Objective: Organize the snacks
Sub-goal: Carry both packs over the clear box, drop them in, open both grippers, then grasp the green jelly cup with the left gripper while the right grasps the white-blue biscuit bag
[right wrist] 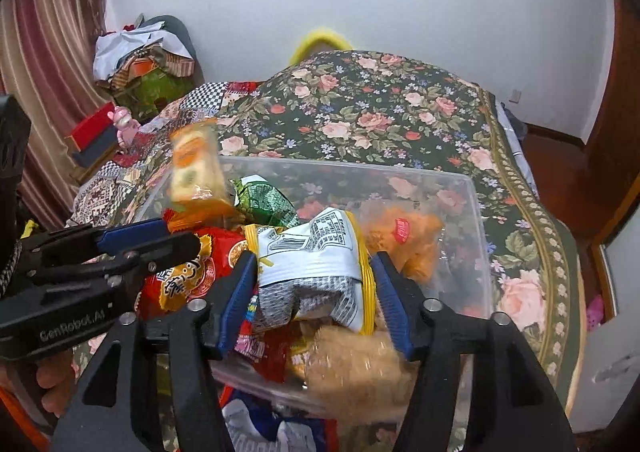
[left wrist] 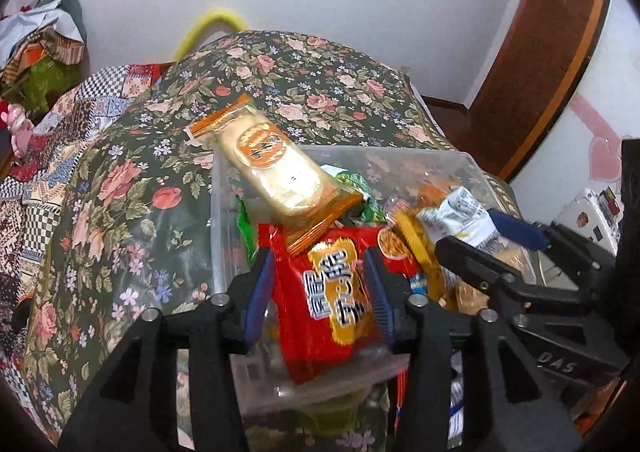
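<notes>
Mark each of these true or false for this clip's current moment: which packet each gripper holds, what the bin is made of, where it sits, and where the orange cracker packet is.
1. The left gripper is shut on a red snack packet. True.
2. The right gripper is empty and wide open. False: its fingers close on a white and yellow snack packet.
3. The snacks sit in a clear plastic bin. True.
4. The bin rests on a bare wooden table. False: it sits on a floral cloth.
5. The orange cracker packet lies flat on the bin's floor. False: it leans over the bin's rim, atop other packets.
</notes>
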The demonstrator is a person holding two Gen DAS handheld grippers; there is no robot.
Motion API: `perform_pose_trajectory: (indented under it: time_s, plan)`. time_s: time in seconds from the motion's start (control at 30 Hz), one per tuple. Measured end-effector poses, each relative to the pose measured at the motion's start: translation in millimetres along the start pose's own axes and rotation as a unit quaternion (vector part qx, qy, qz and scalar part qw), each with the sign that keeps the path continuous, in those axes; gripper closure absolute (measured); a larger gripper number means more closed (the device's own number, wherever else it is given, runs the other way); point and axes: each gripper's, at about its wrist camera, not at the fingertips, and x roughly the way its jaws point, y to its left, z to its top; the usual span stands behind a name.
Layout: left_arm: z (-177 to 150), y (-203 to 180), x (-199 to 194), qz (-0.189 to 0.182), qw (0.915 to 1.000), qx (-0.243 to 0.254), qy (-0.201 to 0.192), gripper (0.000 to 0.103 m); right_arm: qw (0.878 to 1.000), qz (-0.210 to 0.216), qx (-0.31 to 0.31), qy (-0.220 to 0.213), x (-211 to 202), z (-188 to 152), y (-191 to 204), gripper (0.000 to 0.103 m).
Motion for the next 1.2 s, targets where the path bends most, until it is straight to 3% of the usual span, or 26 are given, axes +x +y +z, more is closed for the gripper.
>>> perform_pose_trajectory:
  time_s: [0.07,0.23,0.43,0.53,0.7,1.2]
  plan:
    - [-5,0,-8,0.004,1.0,0.003,-0.003,0.053,1.0,-0.003,-0.002,-0.011,-8,-1,1,0.031]
    - [-15,4,-29,0.002,0.9999,-0.002,-0.013,0.053,1.0,-0.001,-0.008,-0.028,-34,-6,4,0.03]
    - [-31,7,-55,0.007,0.9996,-0.002,-0.027,0.045,0.999,0.003,0.001,-0.044,-59,-21,3,0.019]
    - [-43,6,-65,0.01,0.9996,0.004,-0.026,0.043,0.999,0.005,0.0,-0.034,-61,-32,6,0.017]
    - [-66,6,-73,0.016,0.9996,0.011,-0.022,0.036,1.0,-0.001,-0.004,-0.005,-53,-58,13,0.003]
    - [-100,9,-38,0.018,0.9991,0.021,0.031,0.036,0.995,0.0,0.024,0.093,11,-90,13,0.002]
